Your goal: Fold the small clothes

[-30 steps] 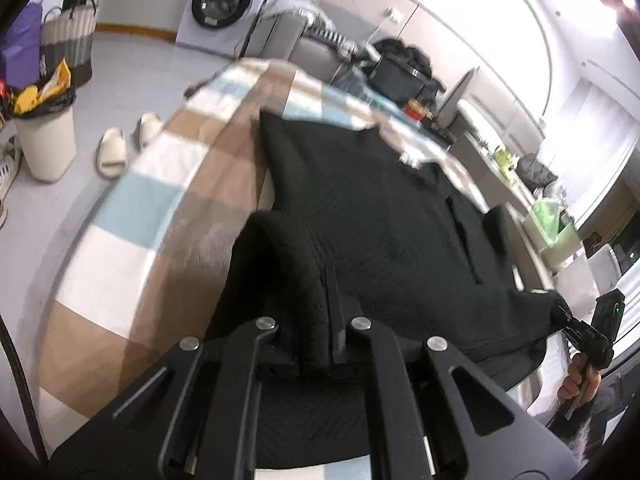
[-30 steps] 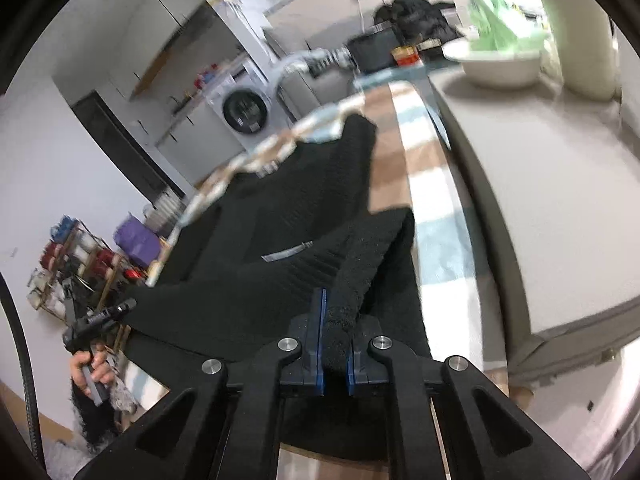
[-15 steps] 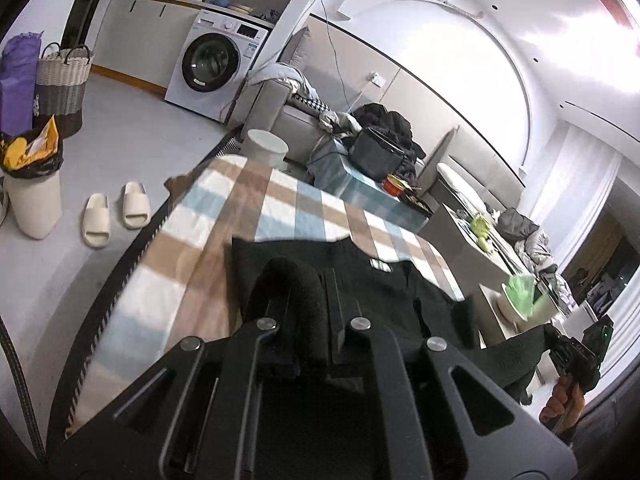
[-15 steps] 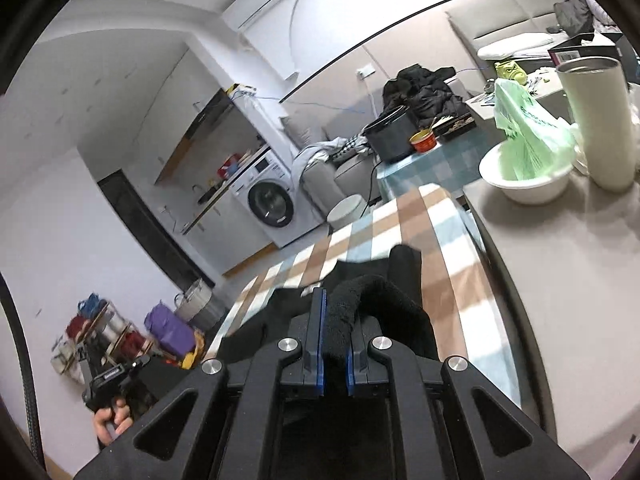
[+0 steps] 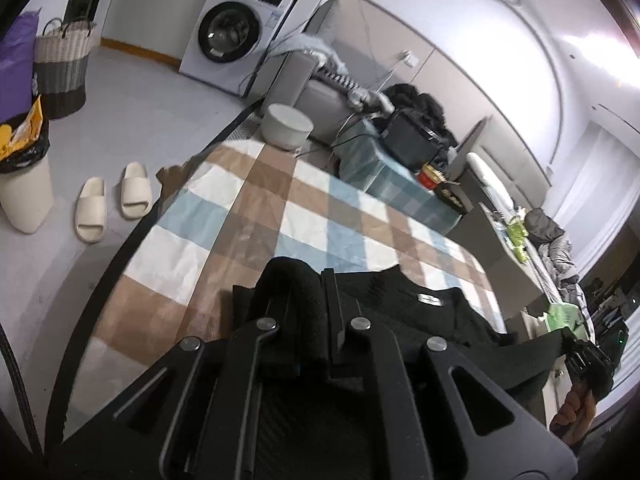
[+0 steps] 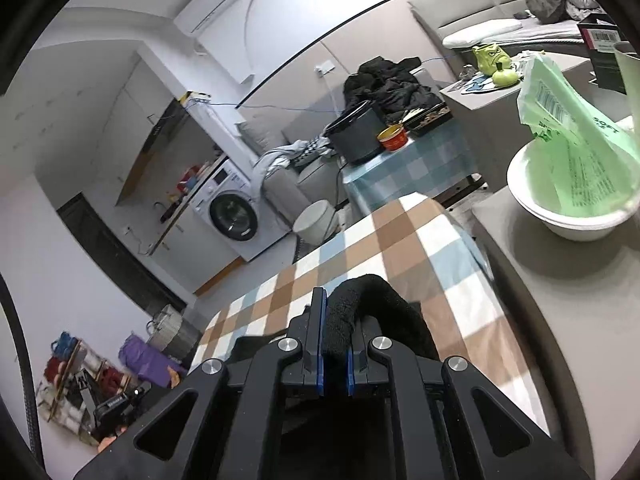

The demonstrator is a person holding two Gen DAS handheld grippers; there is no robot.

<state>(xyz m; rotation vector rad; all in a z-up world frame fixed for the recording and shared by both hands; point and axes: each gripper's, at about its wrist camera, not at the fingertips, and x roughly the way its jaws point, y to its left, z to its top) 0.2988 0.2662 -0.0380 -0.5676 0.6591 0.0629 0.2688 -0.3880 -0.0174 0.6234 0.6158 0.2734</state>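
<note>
Two hand-held grippers are seen, each clamped on a fold of the same black garment [image 5: 404,312]. The left hand-held gripper [image 5: 316,296] is closed, with a thick roll of black knit pinched between its fingers and bulging up over the tips. The right hand-held gripper [image 6: 336,320] is likewise clenched on a looped bunch of the fabric, gripped between blue-edged pads [image 6: 319,340]. In the left wrist view the right hand-held gripper [image 5: 580,356] is also visible at the far right, held by a hand [image 5: 572,412], with a stretched corner of the garment leading to it.

The garment is spread across the near part of the checked cloth [image 5: 248,216] covering the worktop, and a small white label [image 5: 430,299] is shown near its middle. The far half of the checked cloth is left bare. The garment is lifted at both gripped ends; how much of it rests on the cloth cannot be told.

Off the worktop's left edge, a pair of pale slippers [image 5: 112,200] is noted on the floor, beside a bin [image 5: 20,184]. A washing machine [image 5: 236,36] is seen beyond. On the surface to the right, a white bowl [image 6: 568,200] holding a green bag [image 6: 572,128] is noted.
</note>
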